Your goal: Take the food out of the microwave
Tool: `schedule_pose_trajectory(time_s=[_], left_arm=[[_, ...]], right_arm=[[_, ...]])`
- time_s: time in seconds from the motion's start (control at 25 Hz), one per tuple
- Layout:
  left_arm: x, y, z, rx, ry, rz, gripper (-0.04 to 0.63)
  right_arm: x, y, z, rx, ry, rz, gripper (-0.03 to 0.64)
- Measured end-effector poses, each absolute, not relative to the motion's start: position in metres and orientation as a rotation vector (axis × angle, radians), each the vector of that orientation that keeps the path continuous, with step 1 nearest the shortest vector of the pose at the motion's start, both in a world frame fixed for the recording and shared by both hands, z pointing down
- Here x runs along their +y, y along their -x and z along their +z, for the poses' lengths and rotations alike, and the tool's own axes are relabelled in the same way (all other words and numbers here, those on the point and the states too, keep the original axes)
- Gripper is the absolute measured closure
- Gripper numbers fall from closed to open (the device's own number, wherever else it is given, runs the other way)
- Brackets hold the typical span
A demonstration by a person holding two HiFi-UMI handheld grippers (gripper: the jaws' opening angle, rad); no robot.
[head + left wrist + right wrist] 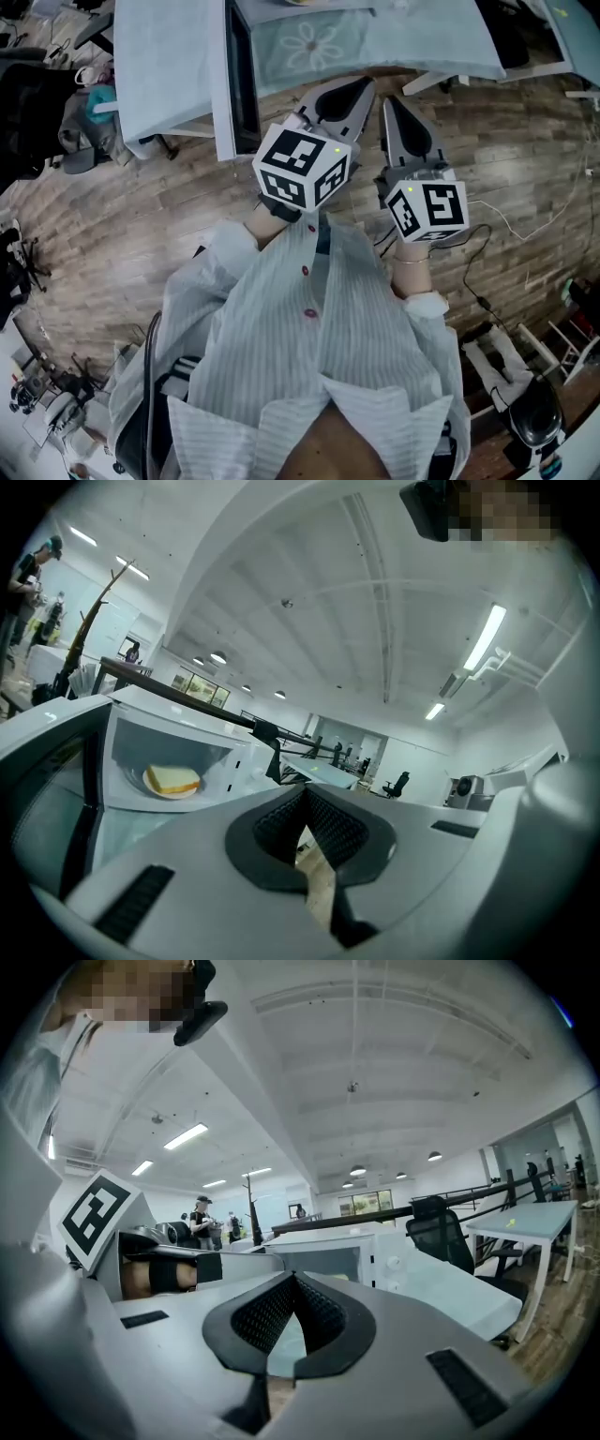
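The white microwave [187, 752] stands with its door [47, 799] swung open to the left. Inside it, a slice of bread lies on a white plate [172, 781]. My left gripper [305, 797] is shut and empty, pointing level a little to the right of the opening and still well short of it. In the head view the left gripper [361, 86] and right gripper [389, 101] are side by side before the cloth-covered table [309, 47], with the microwave [169, 66] to their left. My right gripper [293, 1281] is shut with nothing in it and faces the microwave [328, 1260].
A black office chair [441, 1232] and a white table [525, 1218] stand to the right. A cable [525, 225] runs over the wooden floor. People [202, 1218] stand far behind the microwave. The left gripper's marker cube [94, 1213] is close on the right gripper's left.
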State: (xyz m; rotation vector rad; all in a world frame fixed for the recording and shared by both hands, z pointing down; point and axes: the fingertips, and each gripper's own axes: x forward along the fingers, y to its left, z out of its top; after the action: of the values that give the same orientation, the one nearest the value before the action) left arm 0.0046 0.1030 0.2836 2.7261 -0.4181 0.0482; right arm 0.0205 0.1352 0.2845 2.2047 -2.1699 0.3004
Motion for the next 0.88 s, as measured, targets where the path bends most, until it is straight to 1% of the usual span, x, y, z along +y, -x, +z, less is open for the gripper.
schedule_pose_trajectory(time_s=[0.32,0.88], left_arm=[[0.043,-0.032,0.278,-0.529,-2.682,0.019,0.588],[-0.033,-0.048,0.295,-0.792,-2.586,0.019,0.588]], right_arm=[[0.075,-0.058,0.283,-2.228,-2.139,0.323,0.588],[-0.008,-0.084,0.291,-2.401,-1.926,0.347,0.588]])
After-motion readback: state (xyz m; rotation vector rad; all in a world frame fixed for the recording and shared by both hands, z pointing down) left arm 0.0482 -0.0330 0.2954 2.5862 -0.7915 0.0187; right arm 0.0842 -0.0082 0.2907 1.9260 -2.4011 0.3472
